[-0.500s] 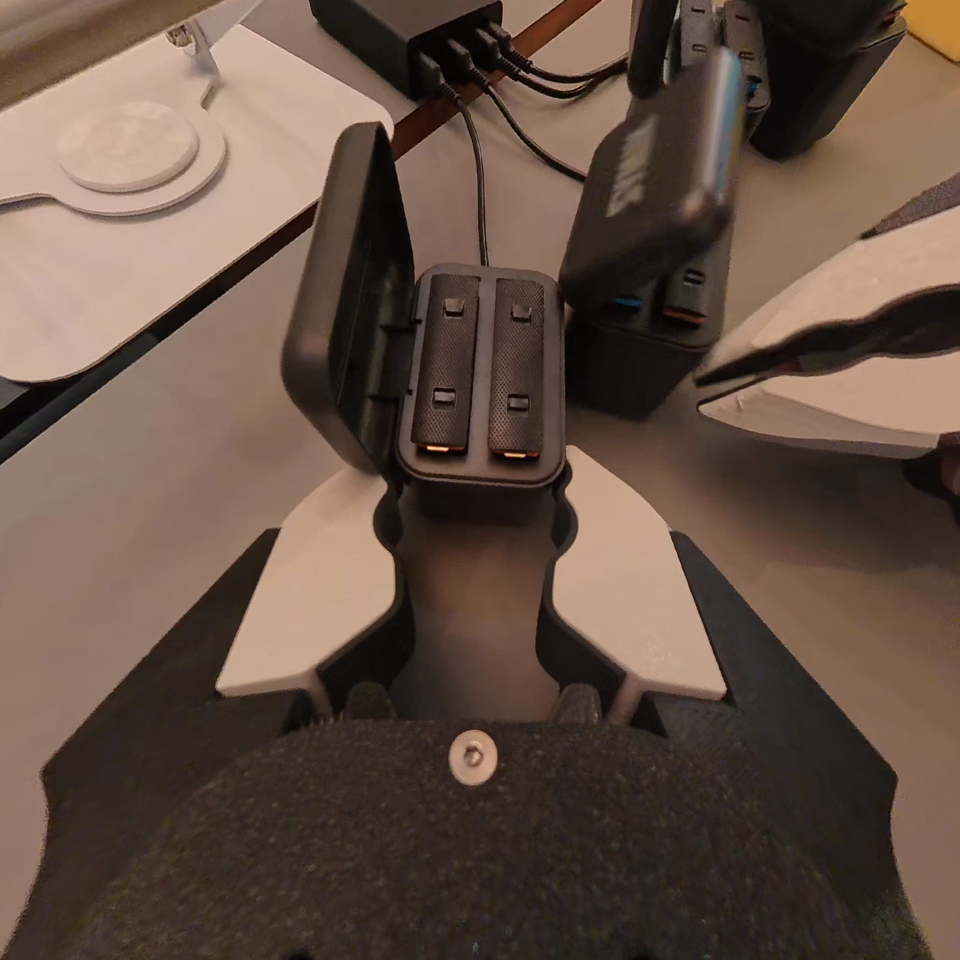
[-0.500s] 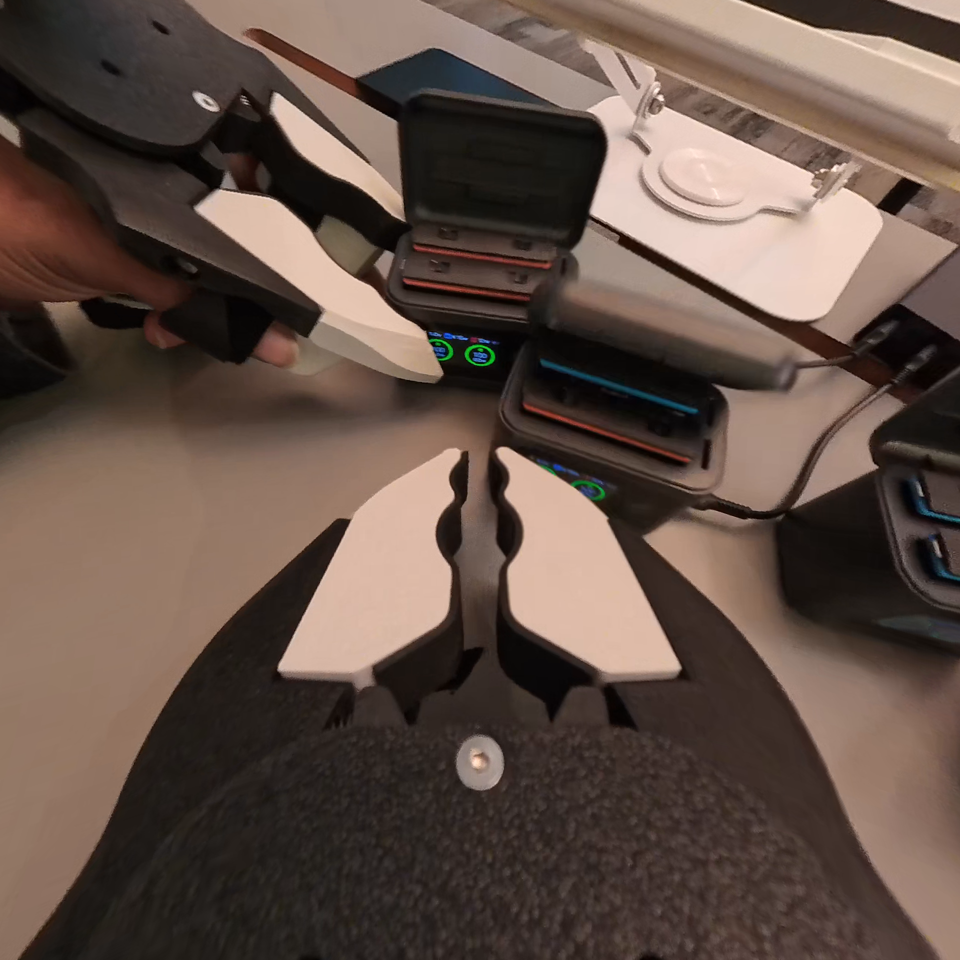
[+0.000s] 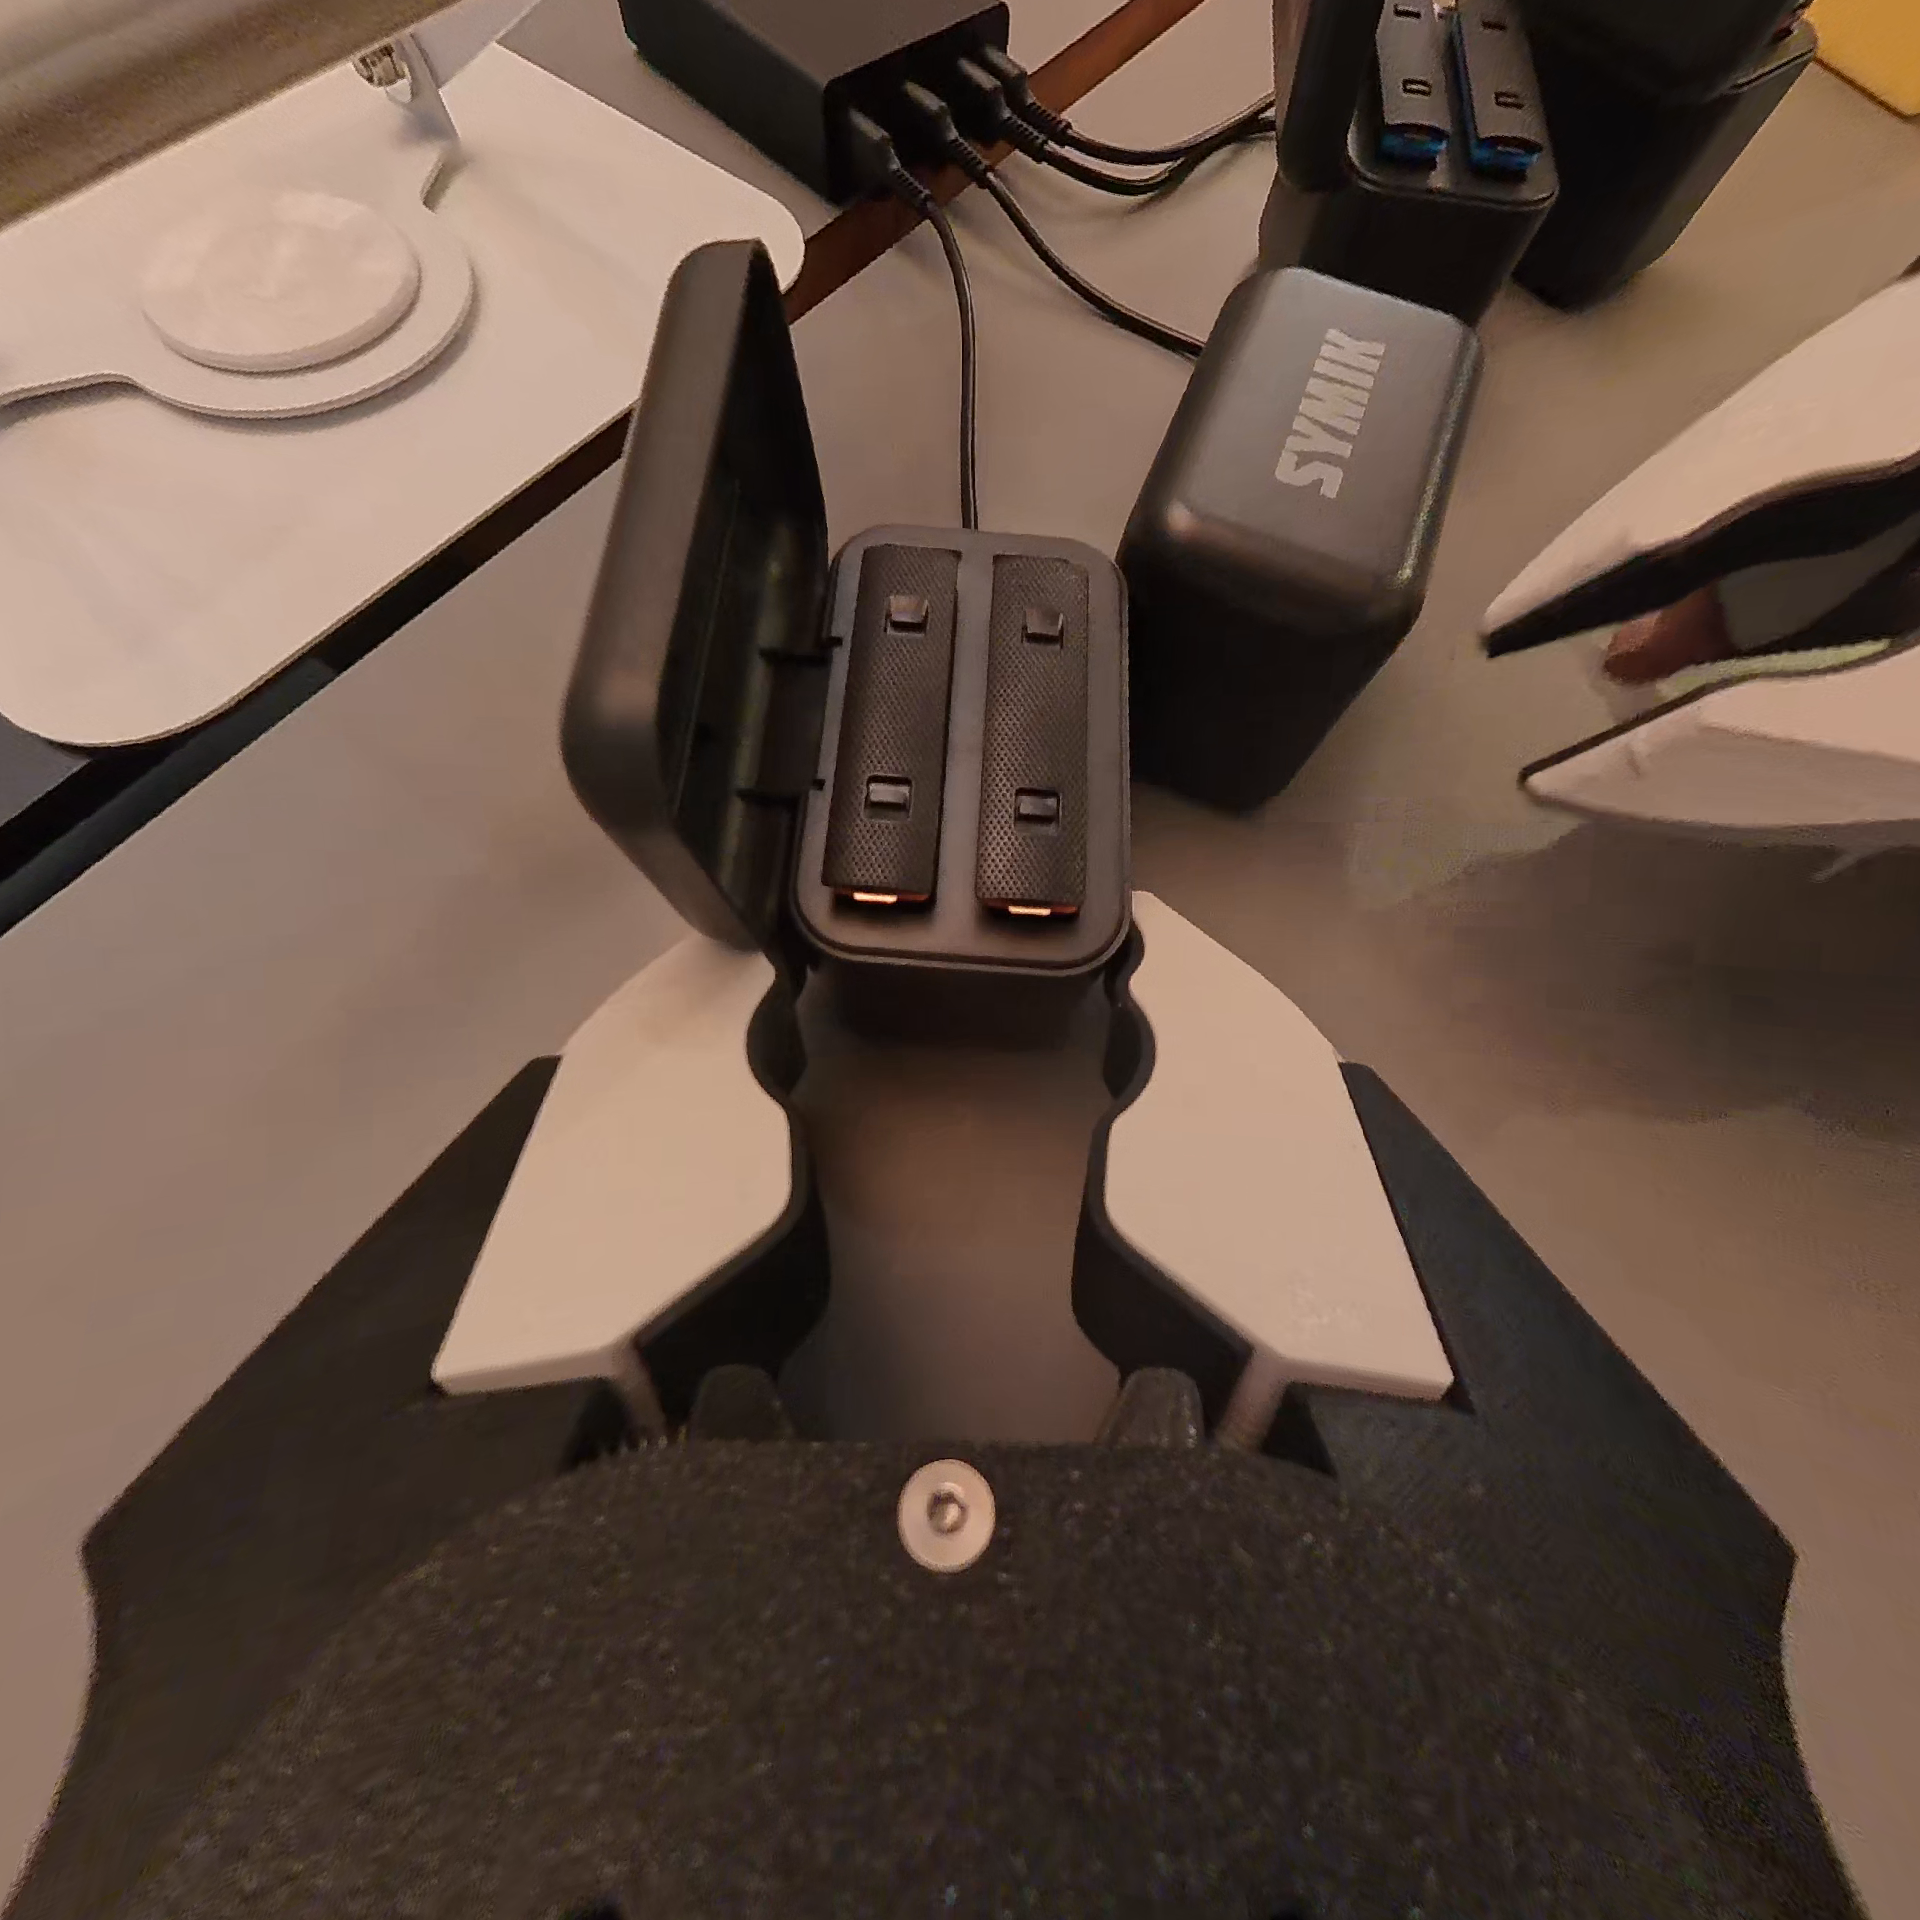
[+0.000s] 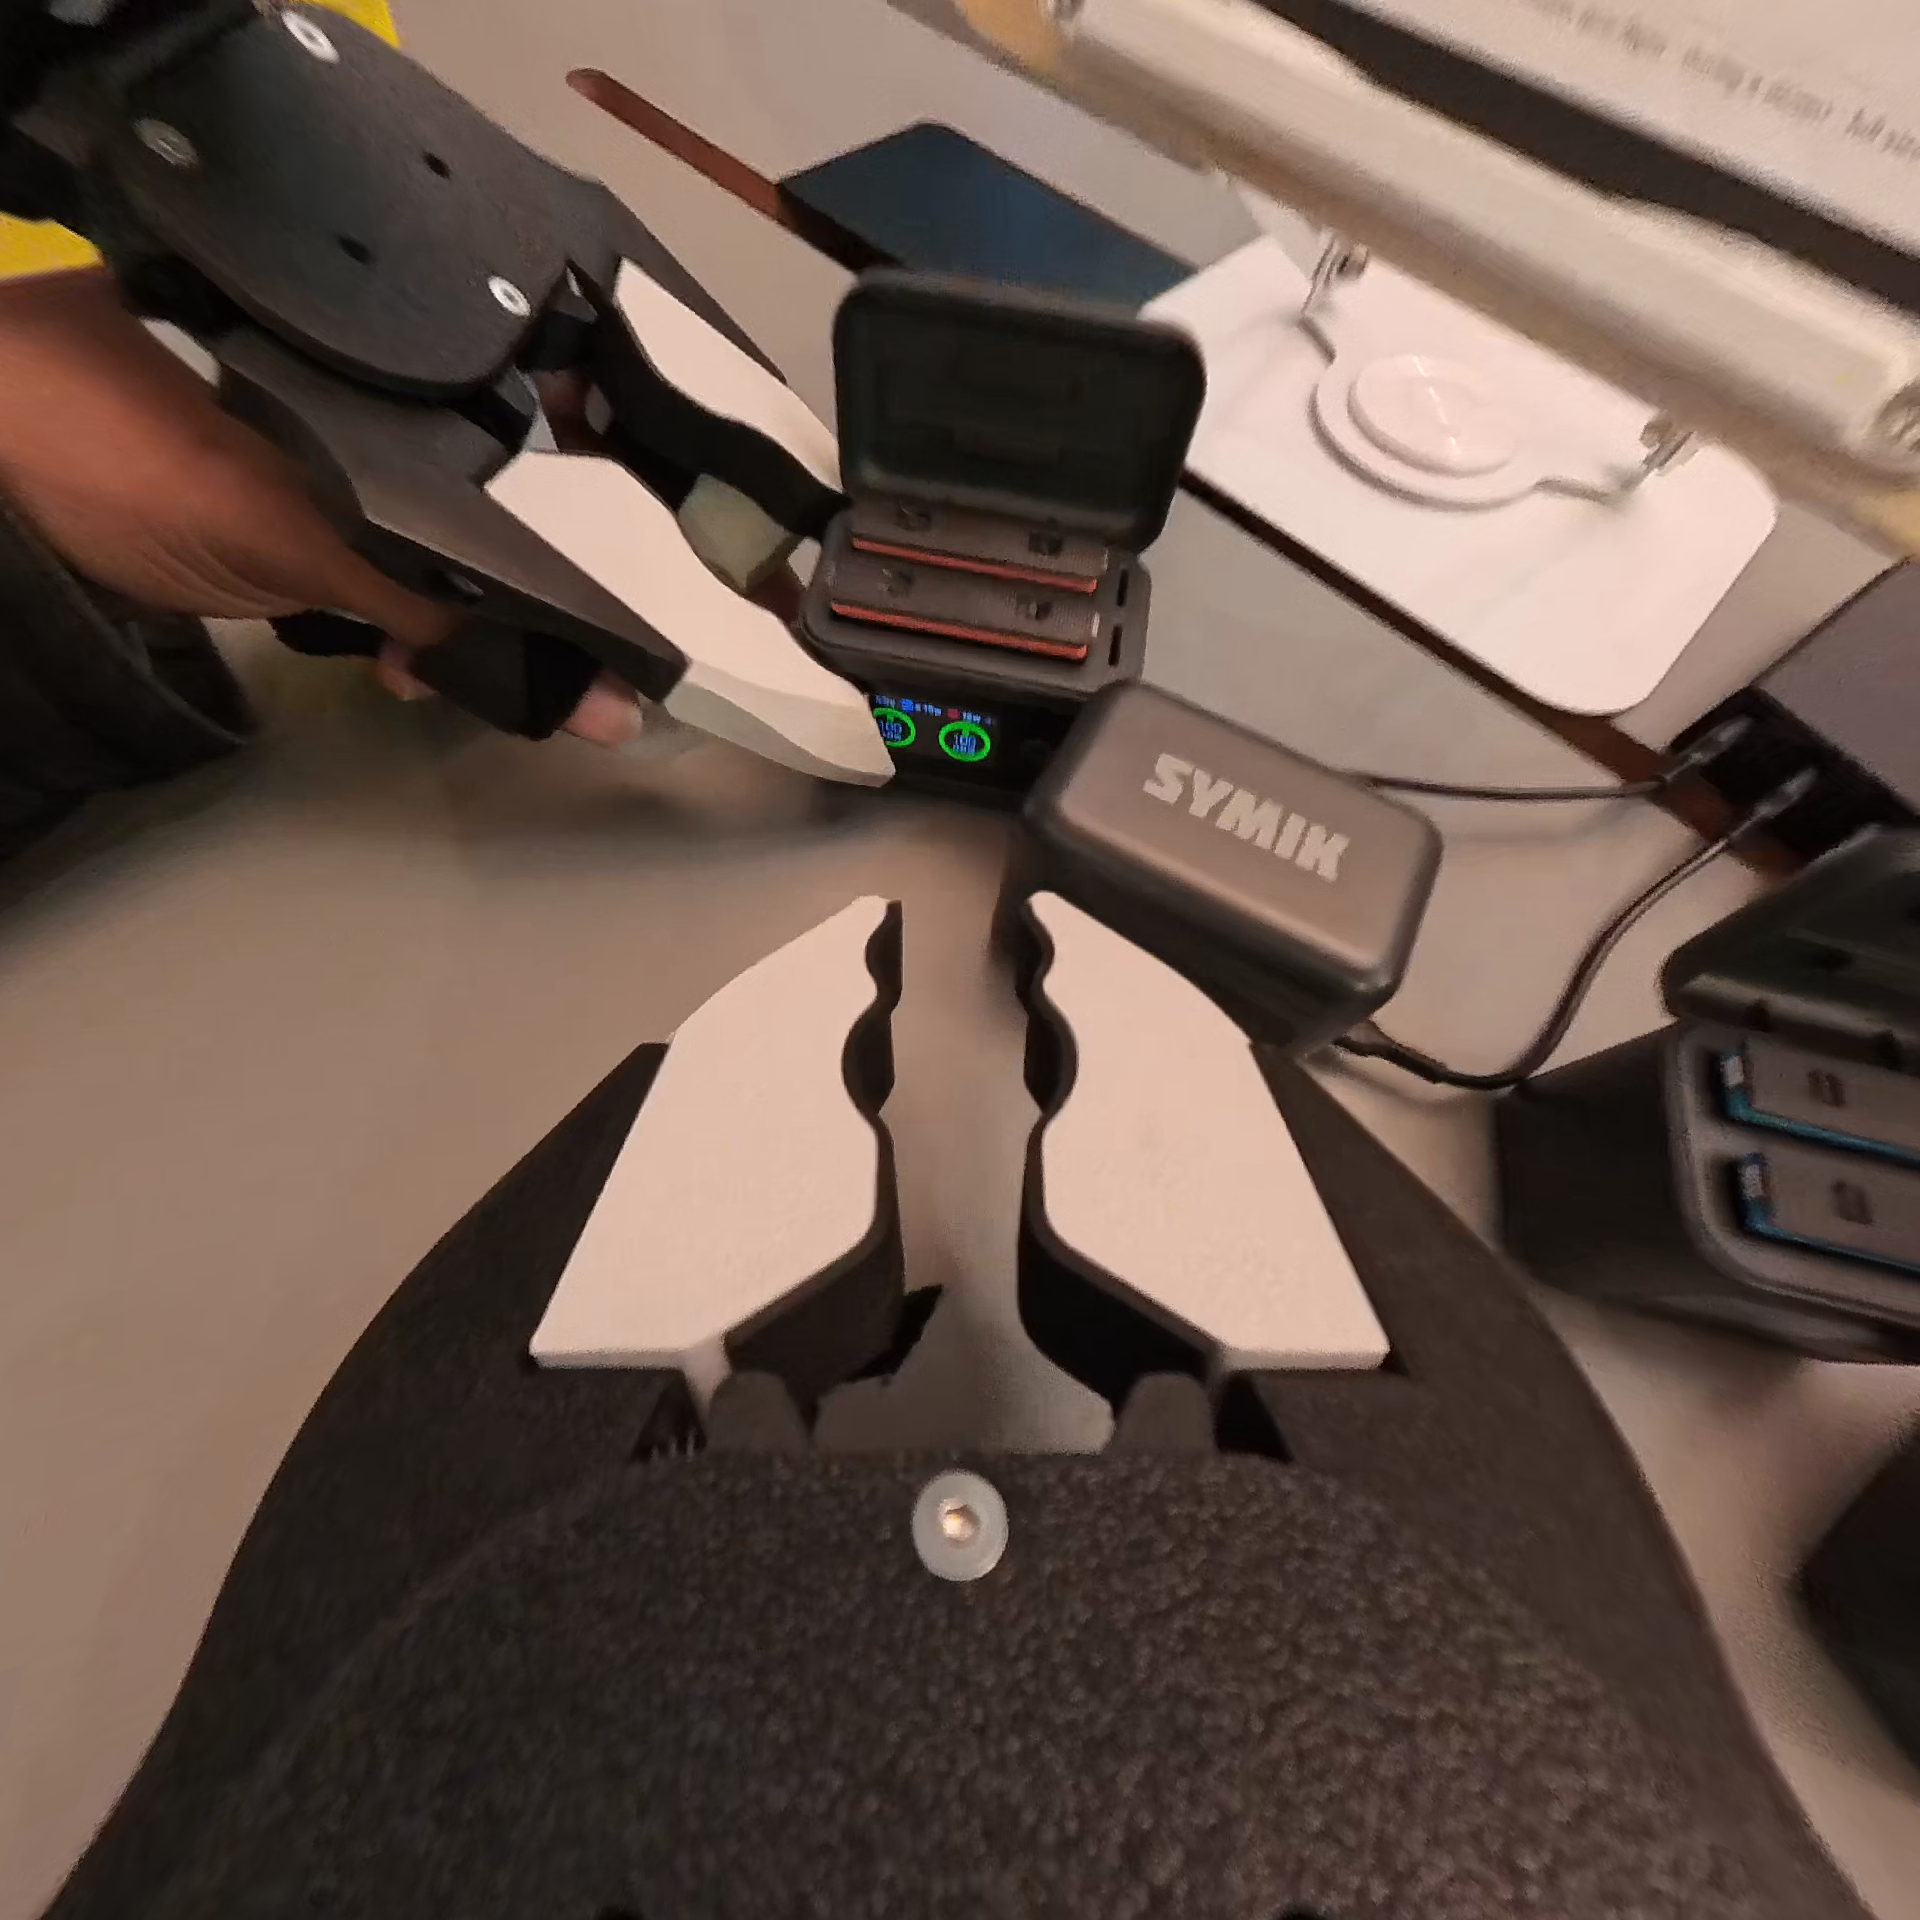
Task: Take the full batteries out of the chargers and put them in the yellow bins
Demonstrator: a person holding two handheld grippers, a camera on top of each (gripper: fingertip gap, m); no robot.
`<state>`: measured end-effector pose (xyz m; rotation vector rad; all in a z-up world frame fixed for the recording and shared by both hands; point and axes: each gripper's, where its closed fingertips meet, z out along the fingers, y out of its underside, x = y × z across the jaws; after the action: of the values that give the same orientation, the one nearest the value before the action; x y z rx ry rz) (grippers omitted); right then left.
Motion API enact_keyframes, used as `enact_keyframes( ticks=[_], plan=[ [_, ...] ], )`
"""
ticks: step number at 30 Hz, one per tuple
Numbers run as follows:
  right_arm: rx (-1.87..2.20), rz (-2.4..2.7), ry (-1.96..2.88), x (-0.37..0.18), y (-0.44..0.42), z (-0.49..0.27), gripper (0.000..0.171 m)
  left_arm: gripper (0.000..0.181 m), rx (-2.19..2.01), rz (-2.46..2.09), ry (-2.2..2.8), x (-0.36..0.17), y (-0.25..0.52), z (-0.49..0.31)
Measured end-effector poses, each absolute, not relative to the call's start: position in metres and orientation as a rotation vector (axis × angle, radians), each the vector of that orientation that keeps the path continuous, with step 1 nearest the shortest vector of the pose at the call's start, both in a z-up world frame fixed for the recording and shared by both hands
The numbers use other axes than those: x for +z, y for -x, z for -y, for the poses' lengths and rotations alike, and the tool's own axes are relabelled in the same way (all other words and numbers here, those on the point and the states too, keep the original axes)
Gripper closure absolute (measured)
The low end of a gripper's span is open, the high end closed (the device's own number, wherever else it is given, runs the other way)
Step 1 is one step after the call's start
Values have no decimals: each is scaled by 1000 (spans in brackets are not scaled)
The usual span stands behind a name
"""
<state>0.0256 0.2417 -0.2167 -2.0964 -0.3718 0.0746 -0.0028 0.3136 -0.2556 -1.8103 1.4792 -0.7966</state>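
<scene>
An open black charger (image 3: 966,971) holds two batteries with orange ends (image 3: 894,727) (image 3: 1039,727); its lid (image 3: 707,592) stands up on the left. My left gripper (image 3: 961,951) clasps the charger's near end, one finger on each side; the right wrist view shows the left gripper (image 4: 857,629) the same way, above a display with green rings (image 4: 935,732). A second charger (image 3: 1299,520) (image 4: 1236,842) stands beside it with its lid shut. My right gripper (image 4: 961,914) is empty, its jaws slightly apart, just in front of the shut charger.
A third charger with blue-ended batteries (image 3: 1455,104) (image 4: 1808,1143) stands at the back right. A power hub (image 3: 831,62) with cables feeds the chargers. A white stand base (image 3: 260,312) lies on the left. A yellow corner (image 3: 1881,62) shows far right.
The second charger's lid has gone from half open to shut. My right gripper has drawn back from it and its jaws have parted a little. The left gripper has stayed on the open charger.
</scene>
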Motion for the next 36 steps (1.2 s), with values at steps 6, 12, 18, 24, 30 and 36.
enact_keyframes(
  ticks=[6, 12, 18, 24, 30, 36],
  plan=[
    [62, 500, 2199, -190, -24, -269, 130, 125, -794, -1475, 1809, -256, 3, -314],
    [-11, 584, 2385, -204, -12, -304, 114, 125, -783, -1456, 1822, -256, 3, -314],
    [-16, 560, 2515, -212, -6, -317, 118, 125, -777, -1445, 1833, -256, 3, -314],
    [19, 502, 2586, -215, -5, -317, 116, 125, -775, -1440, 1839, -256, 3, -314],
    [35, 466, 2648, -222, -9, -314, 100, 125, -779, -1435, 1846, -256, 3, -314],
    [33, 448, 2705, -223, -8, -314, 106, 125, -784, -1432, 1851, -256, 3, -314]
  ],
)
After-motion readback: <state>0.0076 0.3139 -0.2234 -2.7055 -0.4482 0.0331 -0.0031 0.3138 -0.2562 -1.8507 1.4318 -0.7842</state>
